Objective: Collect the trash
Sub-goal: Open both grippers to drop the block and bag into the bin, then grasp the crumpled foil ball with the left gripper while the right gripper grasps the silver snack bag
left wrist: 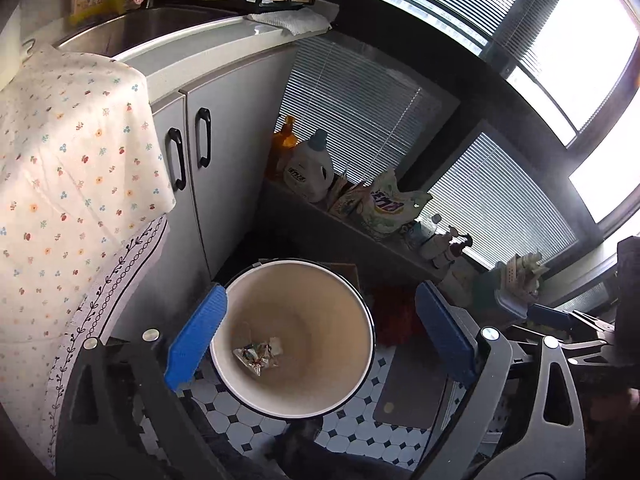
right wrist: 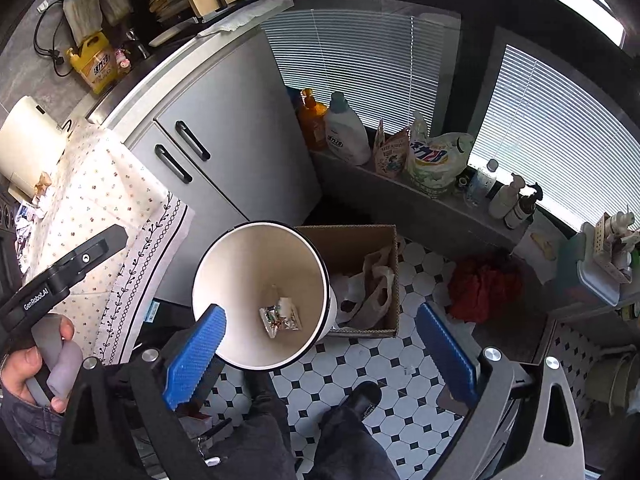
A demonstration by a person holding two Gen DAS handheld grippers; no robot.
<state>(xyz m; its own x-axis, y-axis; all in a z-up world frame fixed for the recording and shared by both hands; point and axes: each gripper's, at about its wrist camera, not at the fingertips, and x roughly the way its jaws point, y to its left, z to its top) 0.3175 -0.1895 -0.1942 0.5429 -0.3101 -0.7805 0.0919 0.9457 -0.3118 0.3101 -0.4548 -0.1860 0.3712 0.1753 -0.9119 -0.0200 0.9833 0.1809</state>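
Observation:
A white round bin with a black rim (left wrist: 320, 292) stands on the tiled floor, and crumpled shiny wrappers (left wrist: 258, 354) lie at its bottom. My left gripper (left wrist: 320, 338) hangs above the bin, open, with its blue pads wide apart and nothing between them. In the right wrist view the same bin (right wrist: 248, 264) holds the wrappers (right wrist: 280, 318). My right gripper (right wrist: 322, 356) is open over the bin's near rim and the floor, also with nothing in it. Crumpled scraps (right wrist: 30, 220) lie on the floral tablecloth (right wrist: 100, 200) at far left.
A cardboard box (right wrist: 360, 240) with plastic bags sits right behind the bin. A red cloth (right wrist: 484, 284) lies on the floor. Detergent bottles (right wrist: 346, 132) line the window ledge. Grey cabinets (left wrist: 224, 152) stand behind. A hand (right wrist: 24, 372) holds the other gripper's handle; legs and a shoe (right wrist: 364, 400) stand below.

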